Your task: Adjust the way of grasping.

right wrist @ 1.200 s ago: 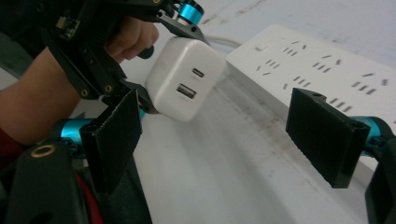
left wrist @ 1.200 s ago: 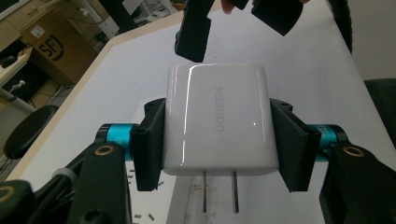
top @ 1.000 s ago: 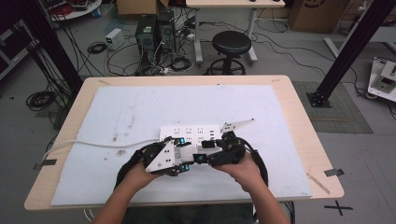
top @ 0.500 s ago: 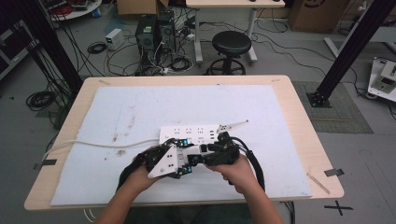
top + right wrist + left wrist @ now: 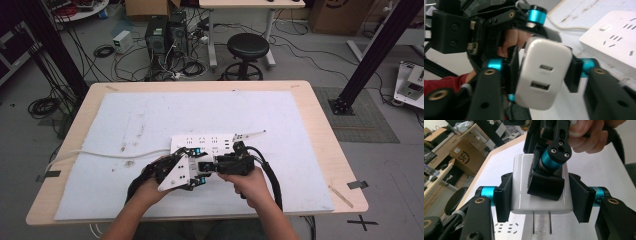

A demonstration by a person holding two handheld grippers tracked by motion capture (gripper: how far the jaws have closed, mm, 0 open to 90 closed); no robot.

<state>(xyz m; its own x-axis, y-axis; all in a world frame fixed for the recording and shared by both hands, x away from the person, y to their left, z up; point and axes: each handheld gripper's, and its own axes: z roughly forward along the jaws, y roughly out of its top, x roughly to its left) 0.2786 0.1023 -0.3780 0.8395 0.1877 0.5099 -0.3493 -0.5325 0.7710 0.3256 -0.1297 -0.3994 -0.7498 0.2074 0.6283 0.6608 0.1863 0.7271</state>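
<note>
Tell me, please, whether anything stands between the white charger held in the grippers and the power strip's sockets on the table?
Nothing visible does. The left gripper clamps the white charger with its prongs bare, pointing towards the power strip, whose sockets lie uncovered. The right gripper, just closing, straddles the charger's other sides, not the prong end.

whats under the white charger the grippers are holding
Two metal prongs stick out of the charger. Below lies the white power strip on the table, its slots partly covered by the left gripper and the charger.

High view overhead; both gripper views close, sharing charger (image 5: 540, 185).
</note>
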